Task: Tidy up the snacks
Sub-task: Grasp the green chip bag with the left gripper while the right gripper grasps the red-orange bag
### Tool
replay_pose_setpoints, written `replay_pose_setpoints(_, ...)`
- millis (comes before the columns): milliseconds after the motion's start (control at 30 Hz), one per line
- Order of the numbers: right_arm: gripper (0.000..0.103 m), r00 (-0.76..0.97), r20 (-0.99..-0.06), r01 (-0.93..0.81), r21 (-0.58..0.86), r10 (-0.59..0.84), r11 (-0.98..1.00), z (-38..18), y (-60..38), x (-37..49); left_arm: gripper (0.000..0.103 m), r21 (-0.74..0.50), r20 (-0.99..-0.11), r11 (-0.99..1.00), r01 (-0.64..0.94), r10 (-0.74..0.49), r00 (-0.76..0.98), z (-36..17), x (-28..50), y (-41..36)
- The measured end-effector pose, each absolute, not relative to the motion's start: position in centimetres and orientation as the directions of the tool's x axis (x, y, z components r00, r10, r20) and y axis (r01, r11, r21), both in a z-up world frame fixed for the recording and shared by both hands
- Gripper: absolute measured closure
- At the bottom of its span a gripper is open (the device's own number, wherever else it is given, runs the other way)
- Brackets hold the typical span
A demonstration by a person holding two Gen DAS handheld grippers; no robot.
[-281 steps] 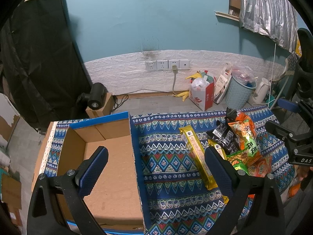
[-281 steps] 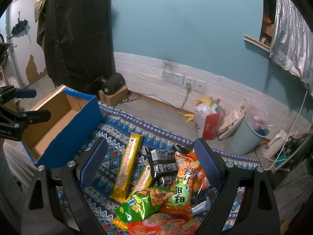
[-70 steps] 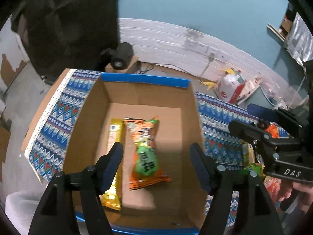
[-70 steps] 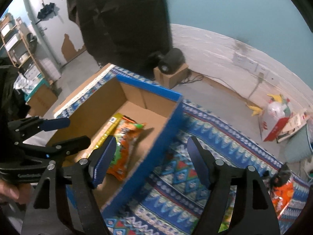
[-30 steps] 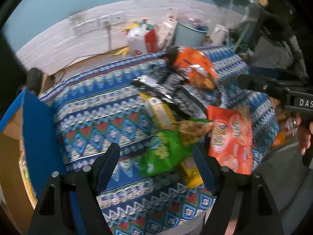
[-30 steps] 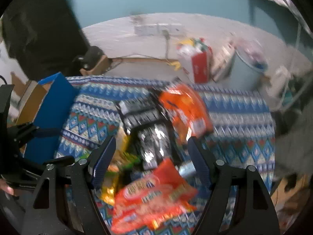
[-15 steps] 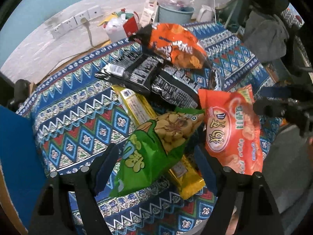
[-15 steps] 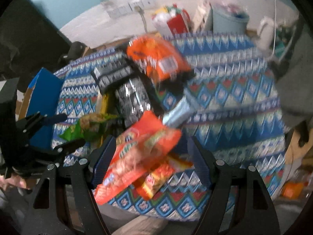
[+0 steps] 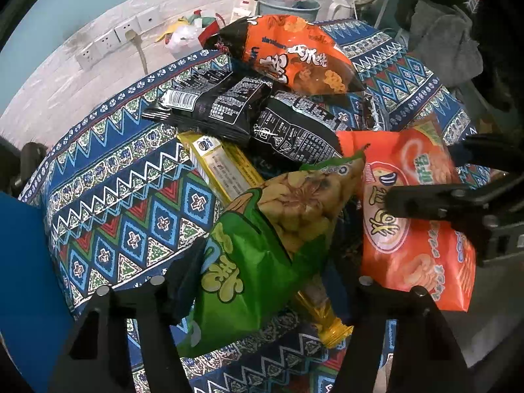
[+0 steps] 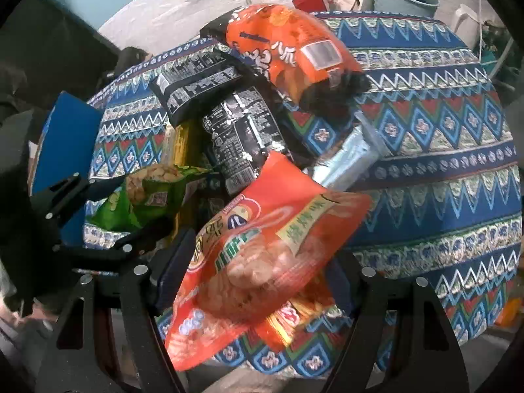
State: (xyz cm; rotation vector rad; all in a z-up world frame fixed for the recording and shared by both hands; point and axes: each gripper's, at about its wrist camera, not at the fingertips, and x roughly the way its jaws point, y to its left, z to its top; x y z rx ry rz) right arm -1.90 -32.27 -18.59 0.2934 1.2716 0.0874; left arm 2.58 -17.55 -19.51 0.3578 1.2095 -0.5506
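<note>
A pile of snack packs lies on the patterned cloth (image 9: 114, 196). My left gripper (image 9: 265, 271) points down over the green snack bag (image 9: 262, 252). Its jaws are closing, and the pads press the bag's two sides. In the right wrist view the green snack bag (image 10: 147, 196) sits pinched in that left gripper (image 10: 111, 209). My right gripper (image 10: 258, 271) stands wide open astride the orange-red snack bag (image 10: 262, 255), pads apart from it. The left wrist view shows the right gripper (image 9: 448, 177) over the orange-red snack bag (image 9: 416, 229).
Behind lie an orange and black chips bag (image 9: 294, 55), two black packets (image 9: 213, 104), a long yellow pack (image 9: 222, 170) and a silver pack (image 10: 347, 154). The blue box wall (image 9: 23, 262) stands at the left. The table's edge is close below both grippers.
Both grippers have come down onto the pile. The left jaws have narrowed onto the green bag. The right fingers now straddle the orange-red bag.
</note>
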Motion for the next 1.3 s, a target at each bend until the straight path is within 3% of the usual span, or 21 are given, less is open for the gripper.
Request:
replay_pose_setpoints(133,0.027,0.295,-0.932,0.091,0.246,0.21,0.965,-19.3,-31.5,-0.9,0.044,-0.036,-0.943,0.819,0.573,-0.217,0.251,-19.4,2.5,-17.3)
replay_pose_setpoints(233,0.047,0.308,-0.935,0.065,0.207,0.178,0.976,-19.6,-30.7,-0.5,0.049,-0.02,-0.944,0.823,0.567,-0.203,0.261,-19.1,2.3,-17.0)
replay_pose_setpoints(300,0.068,0.314,-0.932,0.041,0.206,0.183,0.978,-19.5,-30.3,-0.4,0.052,-0.018,-0.943,0.831,0.557,-0.199,0.266,-19.0,2.3,-16.7)
replay_pose_setpoints(467,0.082,0.36,-0.914,0.006,0.205,0.189,0.979,-18.4,-29.7,-0.3,0.054,-0.029,-0.938,0.853,0.521,-0.202,0.28,-18.1,2.2,-15.7)
replay_pose_setpoints(1300,0.084,0.549,-0.821,-0.163,0.079,0.156,0.984,-10.4,-26.2,0.3,0.055,-0.042,-0.877,0.922,0.385,-0.219,0.428,-11.0,1.7,-10.0)
